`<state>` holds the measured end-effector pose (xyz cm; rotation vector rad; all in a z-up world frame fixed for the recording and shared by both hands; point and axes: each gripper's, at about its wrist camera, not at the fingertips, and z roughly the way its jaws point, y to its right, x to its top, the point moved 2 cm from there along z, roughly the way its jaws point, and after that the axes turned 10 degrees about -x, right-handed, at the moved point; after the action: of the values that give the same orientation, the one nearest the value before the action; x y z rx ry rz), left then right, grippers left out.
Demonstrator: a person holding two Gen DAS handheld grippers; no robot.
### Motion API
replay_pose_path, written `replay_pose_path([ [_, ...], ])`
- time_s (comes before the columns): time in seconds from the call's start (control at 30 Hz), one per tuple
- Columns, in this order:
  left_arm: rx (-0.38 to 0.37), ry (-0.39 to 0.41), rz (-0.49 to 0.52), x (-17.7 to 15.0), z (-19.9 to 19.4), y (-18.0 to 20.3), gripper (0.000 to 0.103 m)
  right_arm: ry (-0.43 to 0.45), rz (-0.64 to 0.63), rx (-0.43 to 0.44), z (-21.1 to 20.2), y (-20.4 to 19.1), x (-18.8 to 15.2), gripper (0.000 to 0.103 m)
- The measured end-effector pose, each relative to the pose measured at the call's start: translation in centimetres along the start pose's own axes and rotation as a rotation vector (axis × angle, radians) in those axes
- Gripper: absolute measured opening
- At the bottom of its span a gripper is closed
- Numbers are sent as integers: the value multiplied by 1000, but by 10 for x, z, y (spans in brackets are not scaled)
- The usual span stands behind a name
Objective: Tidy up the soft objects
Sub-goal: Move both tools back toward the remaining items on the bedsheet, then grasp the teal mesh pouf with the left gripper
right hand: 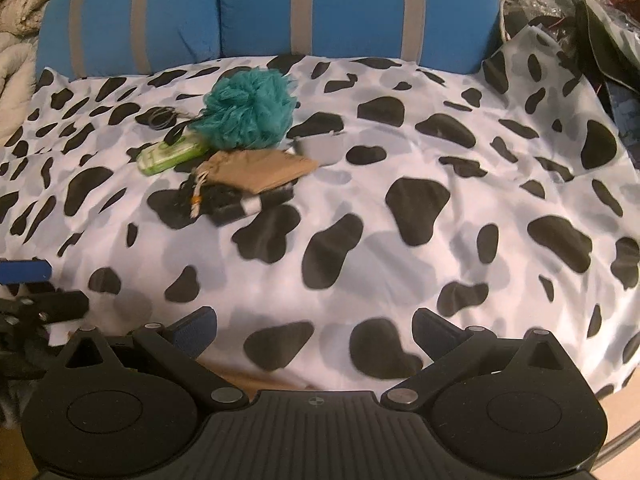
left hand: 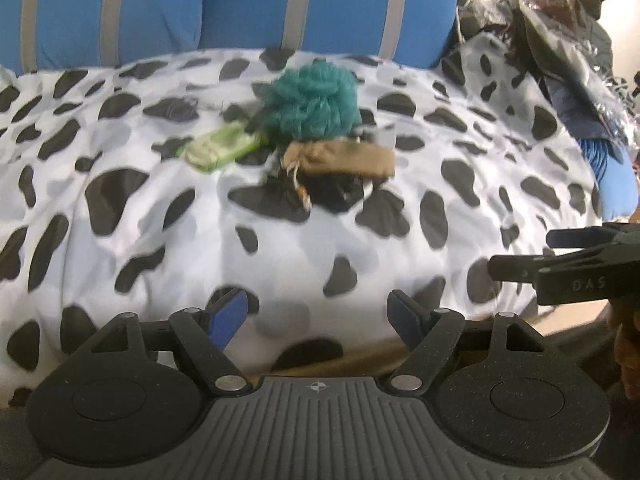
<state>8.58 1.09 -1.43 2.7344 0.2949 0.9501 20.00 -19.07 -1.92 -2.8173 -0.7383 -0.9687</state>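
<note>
With both my left gripper point(left hand: 318, 312) and right gripper point(right hand: 314, 330) wide open and empty, the tan pouch point(left hand: 344, 157) lies at twelve o'clock, long axis crosswise, seemingly nearer my left, beside the teal puff point(left hand: 310, 104).

Cow-print sheet point(right hand: 400, 152) over bed, blue grey-striped cushions point(right hand: 256, 12) behind.

Even, soft indoor light – no glare, only faint shadows on the white cow-spotted cloth point(right hand: 360, 216). Motion blur smears the fluffy teal mesh pouf point(left hand: 310, 102); fisheye bending curves both views' edges – corners go dark.
</note>
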Motion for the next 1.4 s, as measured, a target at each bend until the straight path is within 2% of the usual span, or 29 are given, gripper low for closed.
replay_pose_path([
  [0.33,20,41,-25,21,8,-20,77,26,37,-12,15,16,22,103],
  [0.8,-3,98,-46,60,23,-37,77,43,67,-9,37,28,51,103],
  [1.07,-2,149,-88,91,37,-43,77,6,76,-28,56,36,62,103],
  [1.13,-12,157,-95,100,43,-44,80,1,77,-30,60,37,65,103],
  [1.4,-30,163,-52,131,75,-47,85,-18,81,-45,76,43,80,103],
])
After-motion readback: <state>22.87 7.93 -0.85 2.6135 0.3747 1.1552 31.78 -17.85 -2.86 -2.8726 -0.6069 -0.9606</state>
